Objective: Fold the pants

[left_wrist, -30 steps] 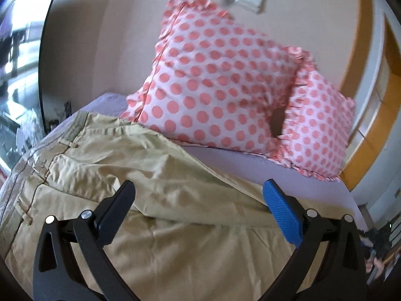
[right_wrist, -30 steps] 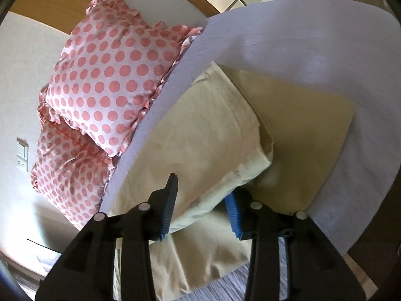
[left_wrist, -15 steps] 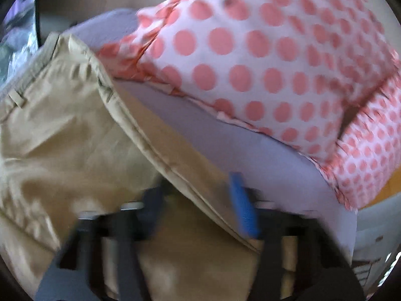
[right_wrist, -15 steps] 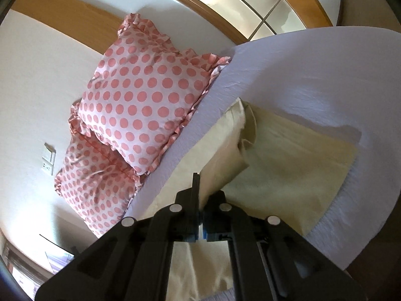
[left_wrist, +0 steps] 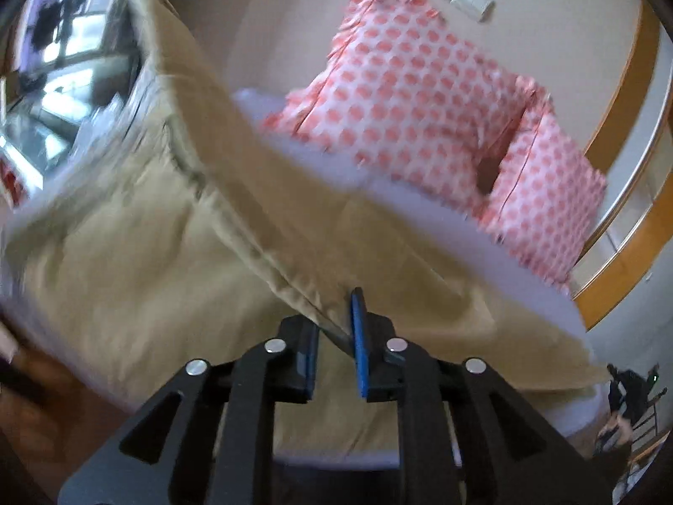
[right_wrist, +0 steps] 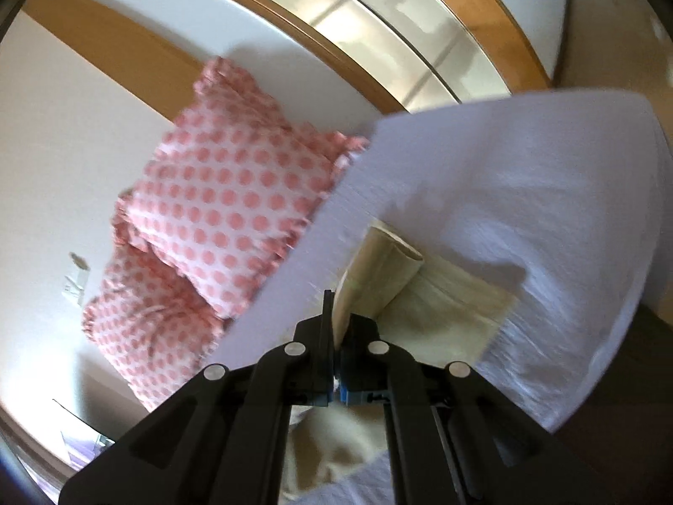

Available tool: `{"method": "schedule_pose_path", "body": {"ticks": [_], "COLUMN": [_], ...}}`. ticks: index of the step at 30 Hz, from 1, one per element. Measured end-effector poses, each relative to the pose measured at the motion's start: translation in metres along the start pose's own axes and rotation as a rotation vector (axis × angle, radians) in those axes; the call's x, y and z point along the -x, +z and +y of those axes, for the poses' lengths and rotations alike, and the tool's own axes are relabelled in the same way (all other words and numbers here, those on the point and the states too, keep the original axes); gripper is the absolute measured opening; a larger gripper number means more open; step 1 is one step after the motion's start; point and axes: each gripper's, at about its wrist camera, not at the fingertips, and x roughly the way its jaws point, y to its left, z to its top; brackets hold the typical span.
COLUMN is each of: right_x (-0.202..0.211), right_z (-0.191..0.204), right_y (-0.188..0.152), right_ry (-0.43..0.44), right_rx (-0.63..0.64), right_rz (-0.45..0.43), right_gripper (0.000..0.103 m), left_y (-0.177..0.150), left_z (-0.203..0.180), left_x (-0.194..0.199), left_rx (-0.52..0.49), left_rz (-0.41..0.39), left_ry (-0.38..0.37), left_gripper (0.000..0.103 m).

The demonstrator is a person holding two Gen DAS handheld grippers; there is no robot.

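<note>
Khaki pants (left_wrist: 139, 227) lie on a bed with a lilac sheet (left_wrist: 420, 206). My left gripper (left_wrist: 336, 332) is shut on the seamed edge of the upper pant leg and holds it lifted; the fabric rises toward the waistband at the upper left. In the right wrist view my right gripper (right_wrist: 336, 336) is shut on the pants (right_wrist: 378, 269) near the leg end, and the lifted leg curls into a tube above the lower leg, which lies flat on the sheet (right_wrist: 525, 193).
Two pink polka-dot pillows (left_wrist: 420, 92) lean on the wall at the head of the bed, also in the right wrist view (right_wrist: 227, 202). The bed's edge and dark floor (right_wrist: 656, 336) are to the right. A wood-framed panel (right_wrist: 378, 42) stands behind.
Both grippers closed on the upper pant leg and lifted it off the bed. The left one was open a second ago. The views are blurred from motion.
</note>
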Motion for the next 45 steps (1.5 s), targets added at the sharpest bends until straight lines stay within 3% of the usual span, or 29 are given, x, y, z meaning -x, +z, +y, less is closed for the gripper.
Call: {"method": "schedule_pose_path", "body": {"ticks": [3,4,8,10,11,12,15,18,21,23,27,30,34,37,38,39,41,45], "right_x": [-0.004,-0.005,-0.004,0.006,0.011,0.019,0.026,0.023,0.018,0.008,-0.002,-0.004,-0.012,-0.01,-0.014,-0.022,-0.029,-0.03], "right_z": [-0.011,-0.013,-0.011,-0.008,-0.008,-0.009,-0.015,-0.026,-0.02,-0.014,0.0,0.009,0.02,0.018,0.016,0.014,0.015,0.068], "right_y": [-0.003,-0.004,-0.006,-0.007,-0.008,-0.01,-0.014,-0.019,-0.028,-0.036,-0.044,-0.051,-0.064,-0.064,-0.062,-0.06,-0.056,-0.057], "right_ry": [-0.023,-0.031,-0.092,-0.138,-0.16,-0.187,-0.252,-0.245,-0.225,-0.157,-0.16,-0.108,-0.147,-0.083,-0.064,-0.047,-0.005,0.096], "right_rx": [-0.02,-0.022,0.016,0.039,0.053,0.072,0.099,0.075,0.12,0.141,0.196,0.252,0.328,0.277,0.258,0.238,0.209,0.299], "right_rz": [0.013,0.017,0.035,0.01,-0.012,-0.051,-0.089,-0.079,-0.079,-0.038,-0.058,-0.046,-0.013,-0.013,-0.005,0.015,0.025,0.003], "right_gripper": [0.002,0.002,0.004,0.029,0.065,0.078,0.07,0.062,0.061,0.053,0.052,0.039,0.037,0.032,0.014,0.008,0.005,0.004], "left_y": [-0.034,-0.041,-0.05,-0.053,-0.053,-0.055,-0.059,-0.061,-0.062,-0.061,-0.062,-0.062,-0.061,-0.062,-0.061,-0.061,-0.059,-0.059], "left_z": [0.023,0.028,0.026,0.023,0.02,0.02,0.021,0.026,0.037,0.044,0.049,0.047,0.045,0.044,0.043,0.044,0.045,0.049], "left_x": [-0.003,-0.002,0.009,0.013,0.015,0.02,0.033,0.047,0.063,0.069,0.069,0.066,0.062,0.062,0.061,0.06,0.059,0.063], "left_rx": [0.078,0.101,0.08,0.058,0.05,0.042,0.033,0.04,0.078,0.103,0.107,0.094,0.095,0.086,0.084,0.084,0.084,0.097], "left_rz": [0.034,0.013,-0.035,-0.048,-0.059,-0.075,-0.118,-0.167,-0.226,-0.248,-0.234,-0.223,-0.216,-0.221,-0.22,-0.218,-0.214,-0.233], "left_ry": [-0.001,-0.019,-0.014,-0.015,-0.019,-0.024,-0.015,0.011,0.027,0.033,0.039,0.037,0.025,0.02,0.016,0.012,0.012,0.016], "left_gripper": [0.015,0.016,0.019,0.024,0.03,0.037,0.048,0.058,0.059,0.06,0.06,0.061,0.061,0.062,0.062,0.062,0.062,0.062]}}
